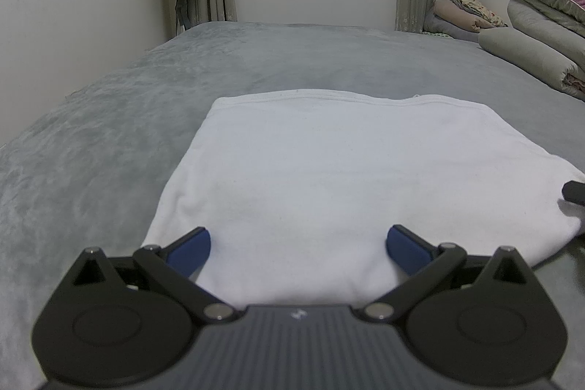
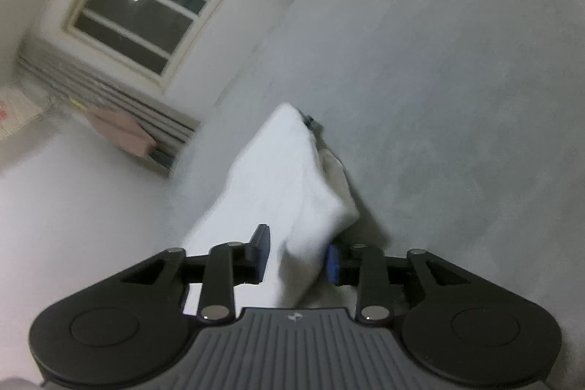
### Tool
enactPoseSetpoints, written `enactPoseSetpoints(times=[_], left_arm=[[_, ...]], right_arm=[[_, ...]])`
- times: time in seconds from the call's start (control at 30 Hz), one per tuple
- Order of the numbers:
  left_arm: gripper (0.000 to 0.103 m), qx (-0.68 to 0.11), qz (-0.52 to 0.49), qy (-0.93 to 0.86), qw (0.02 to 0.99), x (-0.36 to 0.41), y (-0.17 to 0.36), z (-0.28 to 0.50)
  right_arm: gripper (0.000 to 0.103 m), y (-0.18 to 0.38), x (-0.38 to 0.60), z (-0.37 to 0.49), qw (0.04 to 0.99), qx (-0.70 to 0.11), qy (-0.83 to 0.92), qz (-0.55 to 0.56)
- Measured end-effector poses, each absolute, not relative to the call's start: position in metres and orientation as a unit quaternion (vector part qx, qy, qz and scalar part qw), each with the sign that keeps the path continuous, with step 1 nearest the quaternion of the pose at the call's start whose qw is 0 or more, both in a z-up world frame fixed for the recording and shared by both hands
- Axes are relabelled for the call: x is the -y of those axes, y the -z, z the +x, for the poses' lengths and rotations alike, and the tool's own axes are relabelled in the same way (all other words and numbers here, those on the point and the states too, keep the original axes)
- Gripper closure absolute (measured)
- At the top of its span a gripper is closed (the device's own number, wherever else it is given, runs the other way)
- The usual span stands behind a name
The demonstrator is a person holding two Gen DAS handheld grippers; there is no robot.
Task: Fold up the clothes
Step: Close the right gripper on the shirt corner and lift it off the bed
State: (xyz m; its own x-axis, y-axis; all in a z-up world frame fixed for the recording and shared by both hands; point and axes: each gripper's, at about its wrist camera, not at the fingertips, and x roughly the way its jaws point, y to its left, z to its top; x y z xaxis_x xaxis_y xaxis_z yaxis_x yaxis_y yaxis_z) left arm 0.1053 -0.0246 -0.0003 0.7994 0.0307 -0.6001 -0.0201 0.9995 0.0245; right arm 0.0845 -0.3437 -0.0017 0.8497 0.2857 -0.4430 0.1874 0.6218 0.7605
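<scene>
A white garment (image 1: 329, 178) is seen lying folded into a rough rectangle on a grey bed cover (image 1: 91, 141), with the left gripper (image 1: 298, 249) held low at its near edge, blue pads spread wide to either side of the cloth and nothing pinched. In the tilted, motion-blurred right wrist view, the right gripper (image 2: 298, 258) is shown with a raised fold of the same white cloth (image 2: 292, 178) standing between its part-closed pads (image 2: 264, 253); a gap is visible on one side, so a firm pinch cannot be confirmed. The chief risk is judged to be a slip: if the fold is caught only by its top layer or its edge, the lower layers may be left behind and the stack dragged askew. With the left side unheld, the whole garment could be pulled across the plush cover, and the square shape could be lost. Stacked quilts (image 1: 541, 35) are well clear.
</scene>
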Motion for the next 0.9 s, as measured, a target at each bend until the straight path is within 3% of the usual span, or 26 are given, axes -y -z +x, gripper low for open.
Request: enactPoseSetpoints(times=[0.13,0.2,0.33,0.4,0.47,0.63,0.73,0.9], left_arm=[[0.0,-0.316,0.01,-0.014,0.949,0.024,0.001,0.105],[0.0,-0.315,0.011,-0.014,0.949,0.024,0.001,0.105],[0.0,-0.315,0.01,-0.015,0.949,0.025,0.002,0.105],[0.0,-0.315,0.012,-0.015,0.949,0.025,0.002,0.105],[0.0,-0.314,0.014,-0.016,0.949,0.026,0.002,0.105],[0.0,-0.313,0.014,-0.017,0.95,0.027,0.002,0.104],[0.0,-0.312,0.014,-0.017,0.95,0.027,0.002,0.104],[0.0,-0.312,0.015,-0.018,0.95,0.028,0.002,0.105]], right_arm=[[0.072,-0.003,0.332,0.092,0.873,-0.269,-0.03,0.405],[0.085,-0.004,0.325,0.097,0.881,-0.268,-0.033,0.388],[0.088,-0.015,0.319,0.1,0.883,-0.25,-0.041,0.396],[0.082,-0.015,0.317,0.104,0.878,-0.257,-0.039,0.402],[0.057,-0.014,0.315,0.108,0.874,-0.263,-0.035,0.407],[0.058,-0.008,0.303,0.113,0.891,-0.256,-0.041,0.373],[0.084,-0.015,0.291,0.111,0.91,-0.239,-0.043,0.337],[0.087,-0.03,0.285,0.106,0.926,-0.217,-0.063,0.304]])
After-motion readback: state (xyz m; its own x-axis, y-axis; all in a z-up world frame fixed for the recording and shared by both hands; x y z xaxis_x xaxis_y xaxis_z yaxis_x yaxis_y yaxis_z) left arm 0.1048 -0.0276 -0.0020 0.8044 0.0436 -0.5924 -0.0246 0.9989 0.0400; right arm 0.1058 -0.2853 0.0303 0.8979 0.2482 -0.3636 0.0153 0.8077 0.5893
